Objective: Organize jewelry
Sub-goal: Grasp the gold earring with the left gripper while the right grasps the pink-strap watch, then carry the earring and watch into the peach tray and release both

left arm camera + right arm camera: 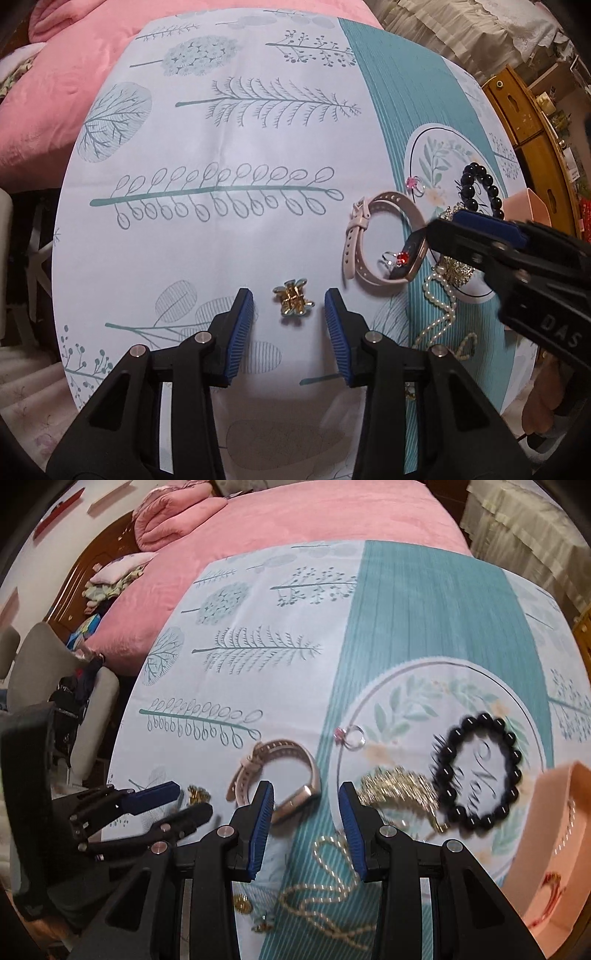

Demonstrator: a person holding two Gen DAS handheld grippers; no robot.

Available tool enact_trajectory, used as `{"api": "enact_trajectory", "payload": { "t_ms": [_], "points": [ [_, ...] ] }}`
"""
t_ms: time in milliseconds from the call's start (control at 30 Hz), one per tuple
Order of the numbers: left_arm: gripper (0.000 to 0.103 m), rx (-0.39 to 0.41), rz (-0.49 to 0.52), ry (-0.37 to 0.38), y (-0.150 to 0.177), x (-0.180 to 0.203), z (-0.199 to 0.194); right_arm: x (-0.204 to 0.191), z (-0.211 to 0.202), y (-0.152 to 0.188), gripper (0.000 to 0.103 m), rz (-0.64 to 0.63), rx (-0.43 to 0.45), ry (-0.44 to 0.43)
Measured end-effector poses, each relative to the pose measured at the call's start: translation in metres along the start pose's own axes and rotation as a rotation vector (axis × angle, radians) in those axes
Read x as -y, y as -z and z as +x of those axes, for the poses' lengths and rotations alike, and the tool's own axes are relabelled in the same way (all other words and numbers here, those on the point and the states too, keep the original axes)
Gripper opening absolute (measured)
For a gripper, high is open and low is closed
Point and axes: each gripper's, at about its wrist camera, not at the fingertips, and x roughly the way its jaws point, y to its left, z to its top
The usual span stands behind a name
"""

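Jaws apart either side of the gold clip (293, 301) — left gripper (289, 332) lined up to pinch it — while the right gripper (306, 823), empty and parted, hung above the pearl necklace (325, 882).

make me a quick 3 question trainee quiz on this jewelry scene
1. True or false: the left tool is clamped on the gold hair clip.
2. Which item lies inside the loop of the pink watch? A) red-stone ring B) pearl necklace C) black bead bracelet
3. Fill in: the black bead bracelet lies beside the peach ____.

Key
1. False: the clip sits between open pads, untouched.
2. A, the red-stone ring.
3. Box.
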Motion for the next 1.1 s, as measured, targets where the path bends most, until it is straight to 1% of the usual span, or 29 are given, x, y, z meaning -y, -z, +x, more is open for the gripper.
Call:
{"api": "enact_trajectory", "payload": {
  "t_ms": [100,167,267,333,367,433,500,567,733,867,967,1100],
  "points": [
    [0.028,-0.006,-0.007,0.007,-0.001,0.001,0.003,-0.005,0.012,-0.006,0.037,-0.021,-0.011,0.011],
    [0.027,-0.008,-0.011,0.008,-0.002,0.001,0.005,-0.009,0.021,-0.011,0.037,-0.040,-0.015,0.026],
    [0.025,-0.002,-0.009,0.006,-0.002,0.003,0.006,-0.011,0.033,-0.015,0.030,-0.054,-0.027,0.047],
    [0.022,0.003,-0.005,-0.003,-0.002,0.005,0.006,-0.011,0.040,-0.016,0.021,-0.060,-0.038,0.065],
    [0.021,0.004,-0.007,0.001,-0.002,0.006,0.007,-0.011,0.042,-0.016,0.019,-0.060,-0.031,0.072],
    [0.021,0.007,-0.012,0.002,-0.002,0.003,0.006,-0.011,0.043,-0.017,0.007,-0.070,-0.020,0.070],
    [0.021,0.012,-0.011,-0.001,-0.001,0.003,0.005,-0.010,0.043,-0.017,0.005,-0.061,-0.012,0.060],
    [0.020,0.021,-0.008,-0.004,0.001,0.004,0.003,-0.007,0.038,-0.015,0.004,-0.041,0.002,0.035],
    [0.020,0.047,0.015,-0.015,0.003,0.010,-0.008,0.003,0.013,-0.009,0.004,-0.001,0.047,0.010],
    [0.020,0.066,0.028,-0.014,0.002,0.017,-0.022,0.011,-0.011,0.000,0.004,0.023,0.081,0.011],
    [0.020,0.087,0.058,-0.013,0.004,0.028,-0.039,0.021,-0.032,0.012,0.004,0.046,0.105,0.005],
    [0.020,0.112,0.106,0.014,0.004,0.052,-0.059,0.038,-0.060,0.031,0.004,0.083,0.132,0.002]
  ]
}}
